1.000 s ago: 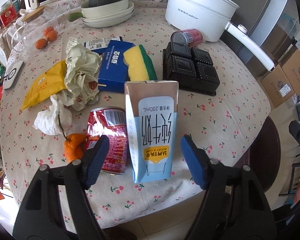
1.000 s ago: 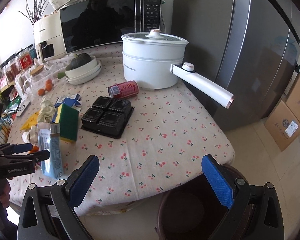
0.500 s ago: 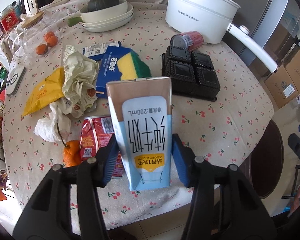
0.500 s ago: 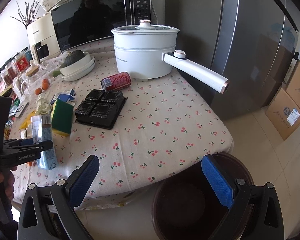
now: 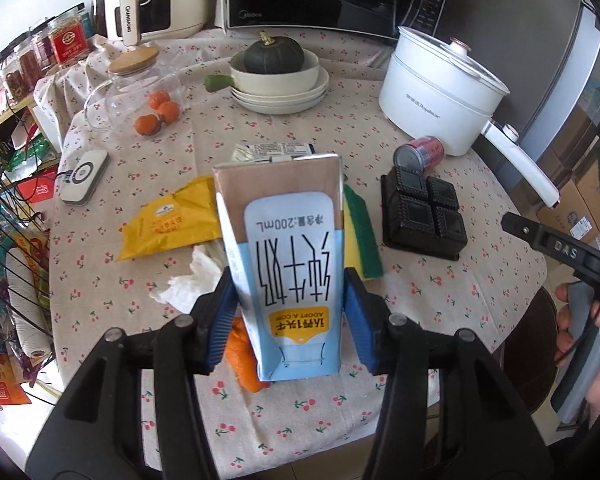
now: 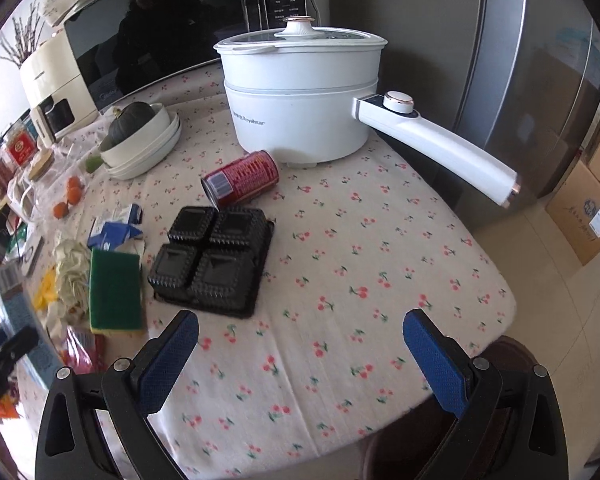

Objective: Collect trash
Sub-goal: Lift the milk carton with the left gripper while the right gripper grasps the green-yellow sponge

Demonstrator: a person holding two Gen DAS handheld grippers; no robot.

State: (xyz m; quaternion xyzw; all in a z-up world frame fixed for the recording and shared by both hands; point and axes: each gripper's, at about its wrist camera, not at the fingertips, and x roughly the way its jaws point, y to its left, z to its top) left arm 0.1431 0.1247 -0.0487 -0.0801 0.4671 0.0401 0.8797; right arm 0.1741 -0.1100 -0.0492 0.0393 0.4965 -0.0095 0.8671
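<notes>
upside-down blue-and-tan milk carton point(image 5: 288, 264), upright, pinched between blue pads

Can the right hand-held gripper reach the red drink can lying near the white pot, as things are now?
Probably yes. The right hand-held gripper is open and empty, and the red drink can lies exposed on its side. Only the black plastic tray sits between them, low enough to pass over.

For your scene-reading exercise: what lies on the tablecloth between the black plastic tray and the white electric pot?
A red can lying on its side, between black plastic tray and white electric pot; clearest in the right wrist view.
</notes>
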